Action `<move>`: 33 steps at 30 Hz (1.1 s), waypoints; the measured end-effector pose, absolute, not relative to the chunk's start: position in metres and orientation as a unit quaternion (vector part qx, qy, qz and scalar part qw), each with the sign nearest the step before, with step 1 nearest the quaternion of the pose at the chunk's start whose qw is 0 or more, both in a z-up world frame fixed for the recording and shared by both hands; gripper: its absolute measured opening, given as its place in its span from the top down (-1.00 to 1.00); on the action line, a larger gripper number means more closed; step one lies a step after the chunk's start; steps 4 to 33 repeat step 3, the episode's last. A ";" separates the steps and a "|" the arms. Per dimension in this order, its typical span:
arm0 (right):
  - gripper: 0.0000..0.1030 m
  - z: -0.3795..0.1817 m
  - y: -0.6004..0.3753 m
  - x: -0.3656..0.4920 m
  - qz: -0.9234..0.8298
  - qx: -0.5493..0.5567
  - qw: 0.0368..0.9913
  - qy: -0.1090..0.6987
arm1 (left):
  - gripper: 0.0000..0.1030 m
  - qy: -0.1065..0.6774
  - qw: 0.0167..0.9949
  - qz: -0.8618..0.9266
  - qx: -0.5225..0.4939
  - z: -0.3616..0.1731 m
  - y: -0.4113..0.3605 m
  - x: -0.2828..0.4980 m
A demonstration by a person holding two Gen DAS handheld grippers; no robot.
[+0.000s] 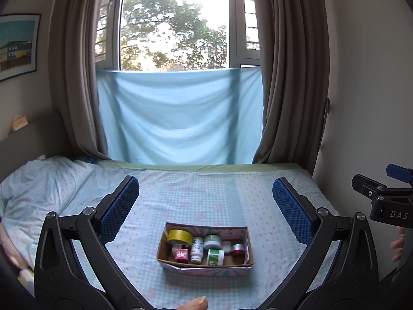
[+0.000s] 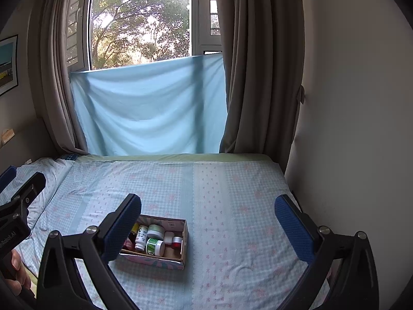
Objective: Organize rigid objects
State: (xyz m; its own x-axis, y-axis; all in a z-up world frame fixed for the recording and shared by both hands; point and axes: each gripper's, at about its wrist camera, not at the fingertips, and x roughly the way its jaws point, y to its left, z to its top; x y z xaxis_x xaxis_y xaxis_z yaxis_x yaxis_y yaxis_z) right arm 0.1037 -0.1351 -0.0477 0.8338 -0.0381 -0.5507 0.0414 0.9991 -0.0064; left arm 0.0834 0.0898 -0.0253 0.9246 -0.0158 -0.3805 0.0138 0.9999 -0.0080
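Box items point(image 1: 206, 248): small jars and bottles, we judge light, rigid, slick; grip mid-body.
Cardboard box point(image 1: 204, 264): flimsy walls.
Left tool point(image 1: 206, 206): released.
Right tool point(image 2: 207, 222): released.

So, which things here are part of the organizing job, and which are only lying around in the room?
Part of the job:
- cardboard box
- yellow tape roll
- white bottle
- green-lidded jar
- green-labelled jar
- red jar
- pink cube
- left gripper and right gripper, both open

Just there:
- bed
- blue cloth
- curtains
- wall picture
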 end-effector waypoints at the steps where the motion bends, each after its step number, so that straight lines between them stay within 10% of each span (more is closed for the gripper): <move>1: -1.00 -0.048 -0.134 0.105 -0.022 0.003 0.957 0.289 | -1.00 0.195 0.981 -0.010 -0.002 -0.026 0.091 0.084; 33: -1.00 -0.049 -0.133 0.107 -0.024 0.005 0.956 0.291 | -1.00 0.199 0.980 -0.011 -0.001 -0.028 0.094 0.087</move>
